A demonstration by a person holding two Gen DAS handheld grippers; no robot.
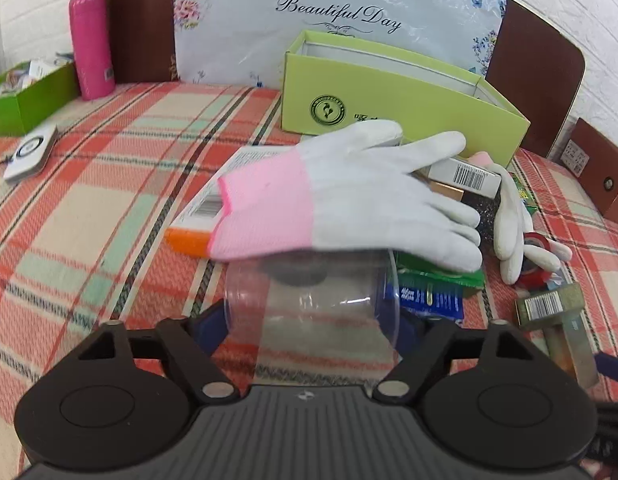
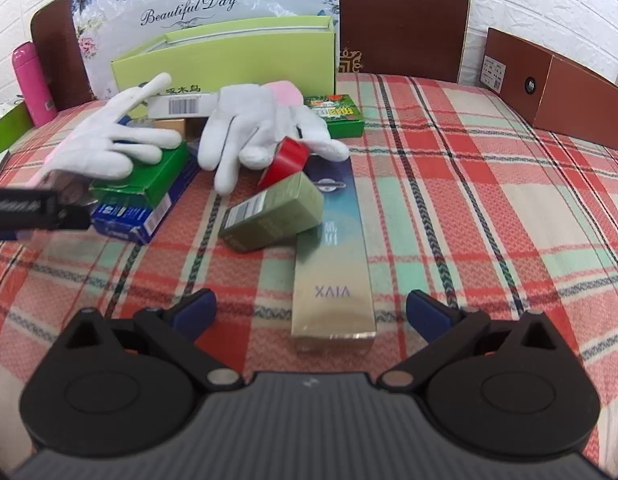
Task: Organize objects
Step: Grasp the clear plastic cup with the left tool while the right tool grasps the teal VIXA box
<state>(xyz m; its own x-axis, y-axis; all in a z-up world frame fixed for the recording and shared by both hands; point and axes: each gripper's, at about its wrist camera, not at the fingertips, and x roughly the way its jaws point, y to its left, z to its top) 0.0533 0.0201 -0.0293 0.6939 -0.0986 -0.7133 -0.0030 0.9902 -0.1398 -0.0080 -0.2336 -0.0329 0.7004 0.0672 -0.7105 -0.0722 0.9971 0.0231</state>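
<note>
The right hand-held gripper (image 2: 311, 312) hangs wide open and empty, the long gold-and-teal carton (image 2: 333, 256) directly ahead, lengthwise between its fingers, while the left hand-held gripper (image 1: 313, 320) apparently clasps a clear plastic cup (image 1: 309, 300).

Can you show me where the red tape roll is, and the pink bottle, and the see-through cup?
red tape roll (image 2: 287, 160): right wrist view, on its red outer band.
pink bottle (image 1: 91, 44): left wrist view, middle of its body.
see-through cup (image 1: 313, 300): left wrist view, on its clear wall between the left gripper's fingers.
</note>
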